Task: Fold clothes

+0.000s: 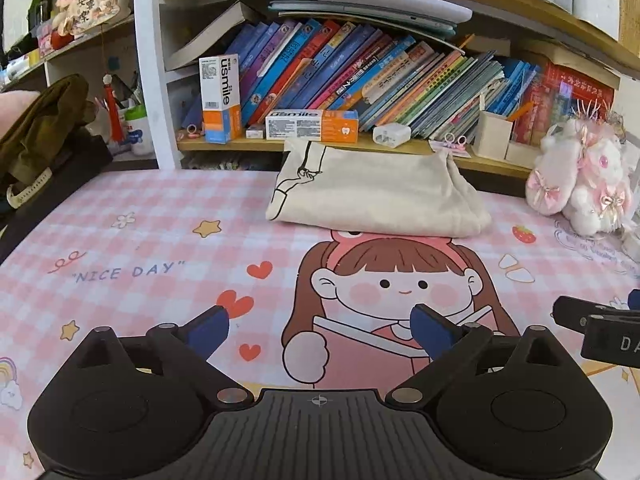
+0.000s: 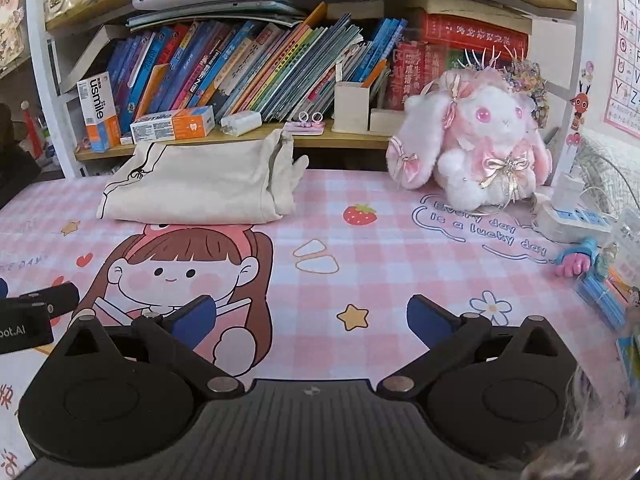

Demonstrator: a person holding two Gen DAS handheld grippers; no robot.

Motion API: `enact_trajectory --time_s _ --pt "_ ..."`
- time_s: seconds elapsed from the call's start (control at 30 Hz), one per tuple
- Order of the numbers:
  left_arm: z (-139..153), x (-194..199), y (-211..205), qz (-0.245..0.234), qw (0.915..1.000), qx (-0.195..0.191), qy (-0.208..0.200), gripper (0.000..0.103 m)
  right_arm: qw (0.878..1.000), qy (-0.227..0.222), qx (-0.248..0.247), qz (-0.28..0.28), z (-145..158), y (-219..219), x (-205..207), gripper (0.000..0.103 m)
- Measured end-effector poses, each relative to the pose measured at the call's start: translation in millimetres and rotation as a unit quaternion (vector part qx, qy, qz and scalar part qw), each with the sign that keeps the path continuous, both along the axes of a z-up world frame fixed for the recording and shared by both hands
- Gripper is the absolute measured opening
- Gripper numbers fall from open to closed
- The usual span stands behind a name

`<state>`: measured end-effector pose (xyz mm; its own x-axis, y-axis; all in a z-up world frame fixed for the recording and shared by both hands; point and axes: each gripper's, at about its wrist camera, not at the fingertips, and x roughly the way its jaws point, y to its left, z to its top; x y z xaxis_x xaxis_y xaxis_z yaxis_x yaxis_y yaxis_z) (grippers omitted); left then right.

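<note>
A cream garment point(image 1: 376, 192) with a black line drawing lies folded at the far side of the pink checked desk mat point(image 1: 152, 240), against the shelf. It also shows in the right wrist view point(image 2: 200, 184). My left gripper point(image 1: 320, 328) is open and empty, low over the mat well in front of the garment. My right gripper point(image 2: 310, 320) is open and empty, beside the left one; its body shows at the right edge of the left wrist view point(image 1: 600, 328).
A bookshelf point(image 1: 360, 80) with books and toothpaste boxes point(image 1: 312, 124) runs behind the mat. A pink plush rabbit point(image 2: 476, 144) sits at the back right, by a power strip point(image 2: 572, 220) and small toys point(image 2: 580, 260). An olive cloth point(image 1: 40, 128) hangs at the left.
</note>
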<state>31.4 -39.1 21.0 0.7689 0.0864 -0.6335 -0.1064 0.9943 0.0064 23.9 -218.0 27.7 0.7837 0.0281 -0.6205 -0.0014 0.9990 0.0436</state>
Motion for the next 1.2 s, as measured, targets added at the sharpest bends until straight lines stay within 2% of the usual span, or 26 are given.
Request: enact_trajectory --time_s 0.3,1.2 --pt "0.3 -0.3 0.3 -0.002 1.0000 0.000 -0.001 0.099 1.000 -0.001 0.009 0.013 0.5 2.4 -0.2 0.103" --pt "6.0 -7.8 -1.5 -0.016 0.9998 0.009 -0.003 0.099 1.000 0.005 0.018 0.005 1.3 3.3 -5.8 0.103"
